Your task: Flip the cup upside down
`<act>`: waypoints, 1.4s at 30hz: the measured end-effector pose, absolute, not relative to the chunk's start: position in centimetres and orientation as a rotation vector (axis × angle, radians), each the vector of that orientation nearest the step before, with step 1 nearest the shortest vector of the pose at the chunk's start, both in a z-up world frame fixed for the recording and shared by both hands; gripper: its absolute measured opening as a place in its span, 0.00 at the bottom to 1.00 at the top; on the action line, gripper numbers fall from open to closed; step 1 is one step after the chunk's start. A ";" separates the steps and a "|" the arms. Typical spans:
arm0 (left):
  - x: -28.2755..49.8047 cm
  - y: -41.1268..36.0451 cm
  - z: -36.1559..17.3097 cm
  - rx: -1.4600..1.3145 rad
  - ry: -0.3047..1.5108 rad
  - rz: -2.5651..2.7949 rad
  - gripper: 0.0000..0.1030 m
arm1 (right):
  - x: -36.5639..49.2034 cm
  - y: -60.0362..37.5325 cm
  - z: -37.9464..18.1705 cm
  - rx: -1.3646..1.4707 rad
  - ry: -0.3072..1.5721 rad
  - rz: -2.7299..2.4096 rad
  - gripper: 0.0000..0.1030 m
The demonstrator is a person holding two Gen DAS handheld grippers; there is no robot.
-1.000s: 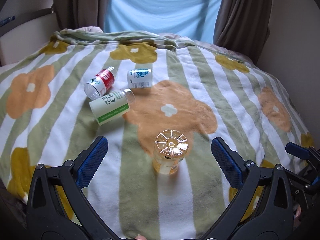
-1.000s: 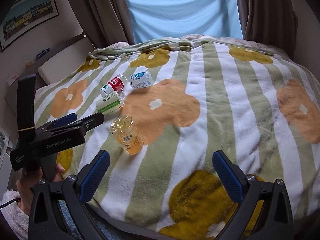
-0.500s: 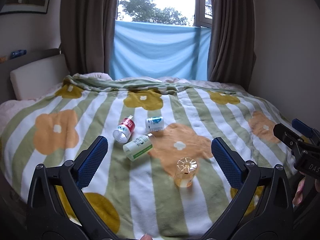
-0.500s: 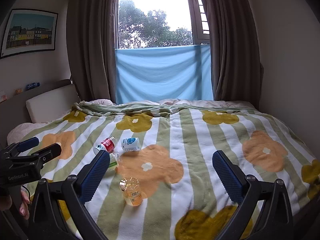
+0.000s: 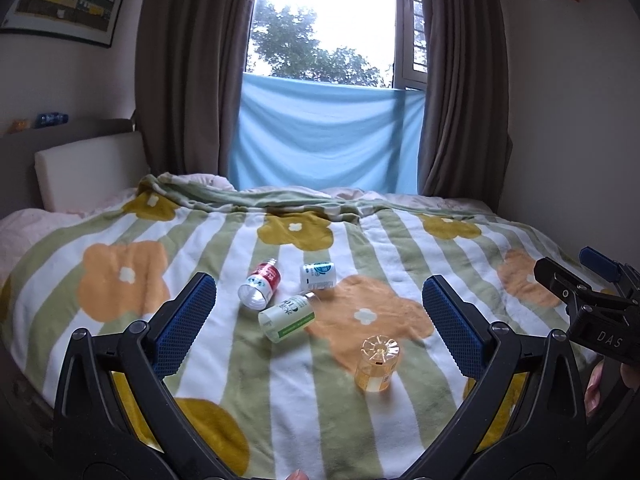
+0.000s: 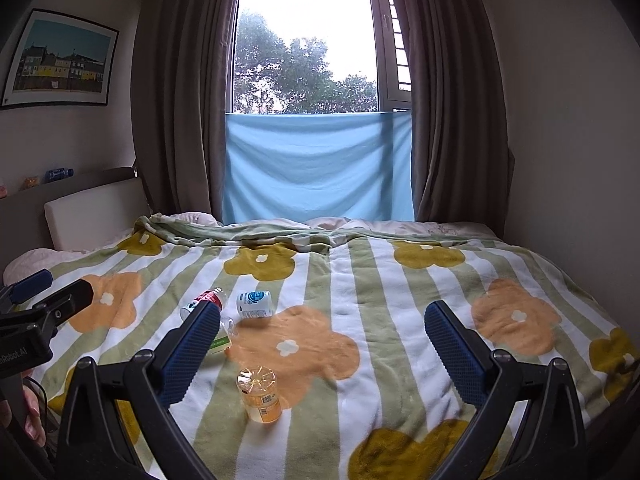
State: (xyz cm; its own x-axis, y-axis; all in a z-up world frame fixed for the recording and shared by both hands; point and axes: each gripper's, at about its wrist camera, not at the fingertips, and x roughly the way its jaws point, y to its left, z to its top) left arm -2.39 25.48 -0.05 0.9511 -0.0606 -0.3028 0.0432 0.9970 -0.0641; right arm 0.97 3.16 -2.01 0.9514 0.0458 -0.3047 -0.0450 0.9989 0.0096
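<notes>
Both my tongs gape wide and empty — left gripper (image 5: 319, 322), right gripper (image 6: 323, 350). The amber cup (image 5: 377, 364) stands bottom-up on the flowered blanket (image 5: 100, 236), well ahead, between the left fingers. Since a second ago I've drawn both back — the cup looks smaller, farther off.

One amber cup (image 5: 378, 364) stands base-up on the bed (image 5: 400, 240). Three bottles lie on their sides — a red-labelled one (image 5: 262, 283), a blue-and-white one (image 5: 318, 275) and a green-labelled one (image 5: 287, 318). Two grippers — left (image 5: 320, 324), right (image 6: 320, 344).
</notes>
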 end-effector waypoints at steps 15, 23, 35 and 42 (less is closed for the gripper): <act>-2.5 24.3 -0.1 -0.007 0.302 -0.061 1.00 | 0.7 3.2 -1.7 0.008 0.299 0.056 0.99; -2.6 23.5 0.1 0.015 0.289 -0.061 1.00 | 0.6 3.2 -1.7 0.009 0.302 0.048 0.99; -2.3 23.3 0.4 0.010 0.279 -0.023 1.00 | 0.4 3.0 -1.4 0.005 0.304 0.049 0.99; -2.6 23.5 0.6 0.011 0.267 0.010 1.00 | 0.4 3.0 -1.1 0.008 0.297 0.048 0.99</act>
